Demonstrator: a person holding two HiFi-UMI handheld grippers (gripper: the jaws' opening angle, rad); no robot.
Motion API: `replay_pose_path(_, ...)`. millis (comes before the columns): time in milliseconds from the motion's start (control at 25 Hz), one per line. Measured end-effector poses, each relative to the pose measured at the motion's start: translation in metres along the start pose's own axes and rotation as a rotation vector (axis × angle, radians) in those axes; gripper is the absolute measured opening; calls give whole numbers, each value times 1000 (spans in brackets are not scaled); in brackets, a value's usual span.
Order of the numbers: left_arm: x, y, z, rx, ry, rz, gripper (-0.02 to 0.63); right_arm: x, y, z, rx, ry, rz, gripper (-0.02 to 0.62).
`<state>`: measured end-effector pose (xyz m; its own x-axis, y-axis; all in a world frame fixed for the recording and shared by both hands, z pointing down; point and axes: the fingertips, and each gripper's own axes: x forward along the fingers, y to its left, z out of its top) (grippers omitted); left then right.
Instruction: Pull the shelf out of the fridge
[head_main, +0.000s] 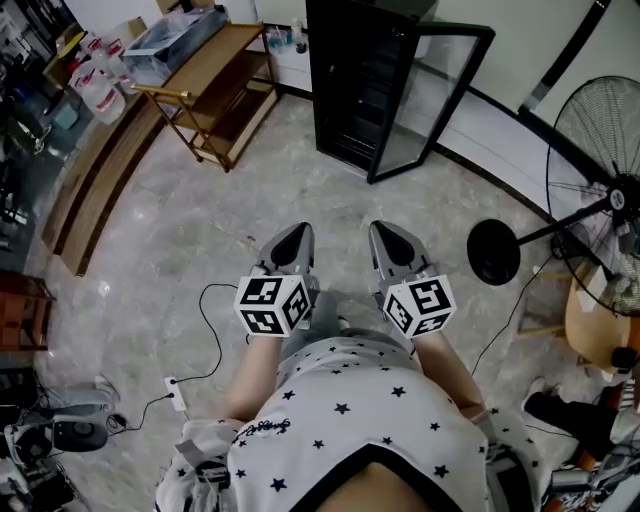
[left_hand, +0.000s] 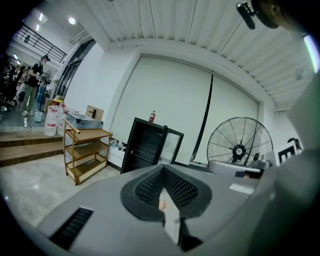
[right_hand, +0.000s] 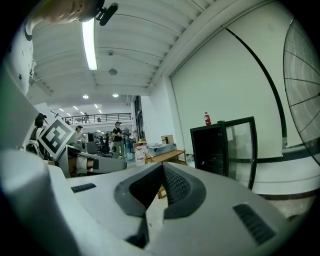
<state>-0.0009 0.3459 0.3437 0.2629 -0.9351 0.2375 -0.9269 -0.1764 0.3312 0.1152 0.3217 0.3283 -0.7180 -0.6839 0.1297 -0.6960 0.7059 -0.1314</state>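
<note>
The black fridge (head_main: 362, 85) stands far ahead on the floor, its glass door (head_main: 432, 100) swung open to the right. Wire shelves (left_hand: 141, 155) show faintly in its dark inside. A red bottle (left_hand: 152, 116) stands on top. My left gripper (head_main: 290, 246) and right gripper (head_main: 393, 243) are held side by side in front of my body, well short of the fridge. Both point toward it, shut with nothing between the jaws. The left gripper view frames the fridge (left_hand: 145, 147) above the closed tips (left_hand: 162, 168). In the right gripper view the fridge (right_hand: 212, 150) sits right of the tips (right_hand: 162, 167).
A wooden shelf cart (head_main: 210, 90) with a clear plastic box stands left of the fridge. A large pedestal fan (head_main: 600, 190) with a round black base (head_main: 493, 252) is to the right. Cables and a power strip (head_main: 175, 392) lie on the floor at my left. People stand far off (right_hand: 117, 132).
</note>
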Motion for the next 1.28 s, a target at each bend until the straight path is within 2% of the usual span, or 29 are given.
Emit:
replay_pose_path(280, 16, 6, 4, -12, 18, -47, 12, 14, -8, -2, 0, 20, -5, -6)
replay_pose_path(520, 52, 22, 12, -38, 24, -82, 13, 45, -31, 0, -11, 26, -33, -6)
replay_pose_path(1040, 164, 93, 60, -31, 71, -133, 14, 171, -85, 31, 1, 6, -85, -6)
replay_pose_path(1280, 212, 121, 82, -18, 101, -186, 14, 220, -106, 48, 5, -8, -147, -6)
